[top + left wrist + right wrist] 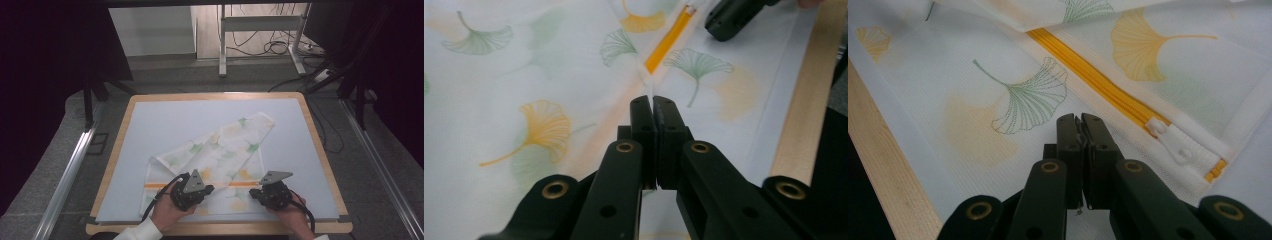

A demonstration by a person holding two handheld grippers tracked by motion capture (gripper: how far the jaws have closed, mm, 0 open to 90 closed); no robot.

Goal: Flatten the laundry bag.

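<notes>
High view: white mesh laundry bag printed with green and yellow ginkgo leaves (pixel 220 150) lies partly folded on a pale blue mat (pixel 165 115) over the light wooden table (pixel 320 145), near the front edge. Its orange zipper (pixel 160 185) runs across between both hands. Left gripper (pixel 207 189) rests on the bag at centre; right gripper (pixel 253 192) is near the bag's right end.

Left gripper view: left gripper (pixel 653 102) jaws are pressed together, pinching a thin raised ridge of mesh just short of the zipper (pixel 666 42).

Right gripper view: right gripper (pixel 1078 119) jaws are closed over the mesh; whether fabric is caught, I cannot tell. White zipper pull (pixel 1180 145) lies just beside them.
</notes>
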